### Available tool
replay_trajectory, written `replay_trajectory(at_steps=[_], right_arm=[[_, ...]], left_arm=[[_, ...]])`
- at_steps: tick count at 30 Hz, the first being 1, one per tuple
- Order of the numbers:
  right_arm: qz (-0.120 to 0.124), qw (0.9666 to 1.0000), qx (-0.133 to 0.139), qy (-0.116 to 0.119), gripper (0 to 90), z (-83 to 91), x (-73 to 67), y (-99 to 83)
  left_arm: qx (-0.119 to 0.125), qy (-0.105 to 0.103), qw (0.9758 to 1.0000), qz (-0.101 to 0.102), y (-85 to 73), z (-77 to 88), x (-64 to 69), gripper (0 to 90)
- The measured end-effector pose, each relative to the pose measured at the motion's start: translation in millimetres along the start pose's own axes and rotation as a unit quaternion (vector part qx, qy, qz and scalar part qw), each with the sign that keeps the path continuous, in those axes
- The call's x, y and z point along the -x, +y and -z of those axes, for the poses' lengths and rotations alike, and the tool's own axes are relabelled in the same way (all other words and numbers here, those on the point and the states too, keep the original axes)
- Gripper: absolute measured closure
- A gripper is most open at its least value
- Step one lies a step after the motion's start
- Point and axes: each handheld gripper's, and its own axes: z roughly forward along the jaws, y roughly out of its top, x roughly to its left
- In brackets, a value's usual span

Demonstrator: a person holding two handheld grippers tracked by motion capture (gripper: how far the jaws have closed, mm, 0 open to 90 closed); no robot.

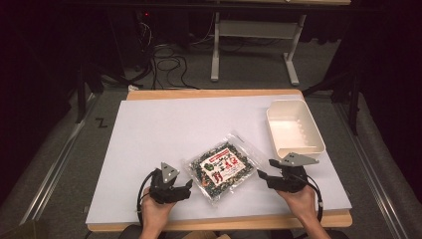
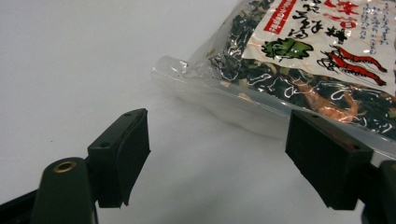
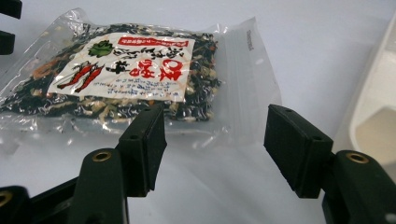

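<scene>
Seaweed packet (image 1: 224, 169) lies between left claw (image 1: 188, 185) and right claw (image 1: 263, 172) (both apart, untouching).

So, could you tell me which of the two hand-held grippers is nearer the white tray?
The right hand-held gripper: it sits just below the white tray, while the left hand-held gripper lies beyond the snack bag.

Left gripper (image 1: 186, 185), right gripper (image 1: 263, 169): jaws apart, apparently empty.

Lab or test studio, not a home. Wooden table (image 1: 219, 94) topped with a plain white sheet (image 1: 164, 134), black curtains on the left and right, grey carpet, floor rails (image 1: 54, 164) both sides. Cable tangle (image 1: 166, 64) on the far floor, beside a white bench frame (image 1: 254, 35).
</scene>
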Motion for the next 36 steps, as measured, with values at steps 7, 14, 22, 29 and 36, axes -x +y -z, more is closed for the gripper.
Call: replay_trajectory(at_steps=[7, 14, 22, 29, 36], right_arm=[[0.005, 0.9997, -0.024, -0.002, 38.7, -21.5, -1.7, 13.1], [0.008, 0.9991, -0.039, -0.010, 38.4, -35.1, 4.9, 25.8], [-0.008, 0.9979, -0.062, -0.015, 38.9, -49.2, 16.4, 49.7], [-0.024, 0.9952, -0.095, -0.010, 37.2, -63.4, 23.5, 65.7], [-0.050, 0.9899, -0.132, -0.018, 38.9, -77.8, 34.2, 74.8]], left_arm=[[0.001, -0.002, 1.0000, 0.002, -0.6, 0.5, -0.5, 22.3], [0.000, -0.001, 1.0000, -0.002, -0.8, 0.6, 1.0, 22.4], [-0.002, 0.000, 1.0000, -0.003, -0.9, -0.4, 1.3, 22.4], [0.001, -0.001, 1.0000, 0.002, -1.3, 1.5, -0.1, 22.5], [-0.001, -0.001, 1.0000, -0.002, -1.5, 0.7, 0.5, 22.5]])
